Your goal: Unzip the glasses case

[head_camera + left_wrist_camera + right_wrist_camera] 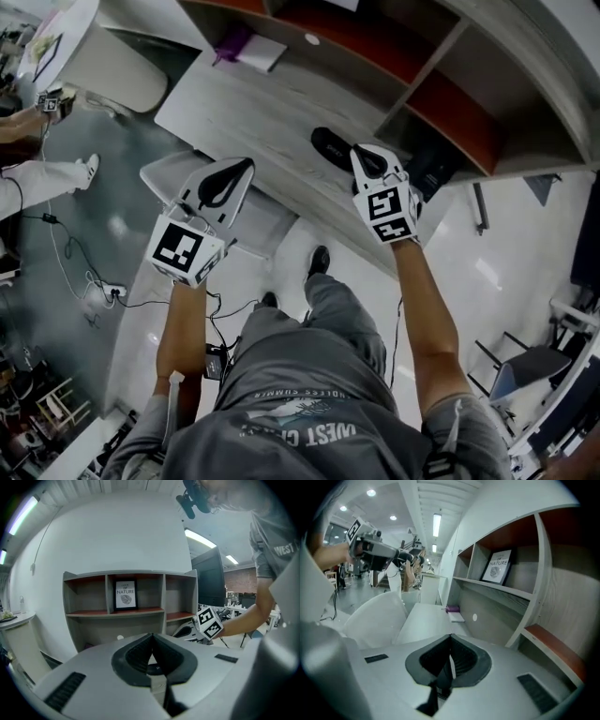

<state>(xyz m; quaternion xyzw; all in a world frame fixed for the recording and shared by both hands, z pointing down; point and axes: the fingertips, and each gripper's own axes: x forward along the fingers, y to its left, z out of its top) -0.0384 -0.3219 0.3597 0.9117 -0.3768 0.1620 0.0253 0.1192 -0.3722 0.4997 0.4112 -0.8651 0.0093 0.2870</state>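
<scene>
Both claws sit nearest, pinched together and empty: left claw (246,167) at centre-left, right claw (364,155) right of centre. Between their tips, closer to the right one, the black glasses case (330,147) lies flat on the worktop (234,103). I judge it light, semi-rigid and apt to slide; I'd pin the shell and pinch the zip pull, which I can't make out.

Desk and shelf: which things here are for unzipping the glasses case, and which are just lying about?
For the job:
glasses case
left gripper, shut
right gripper, shut

Just lying about:
white booklet
purple thing beside it
framed picture
white chair
</scene>
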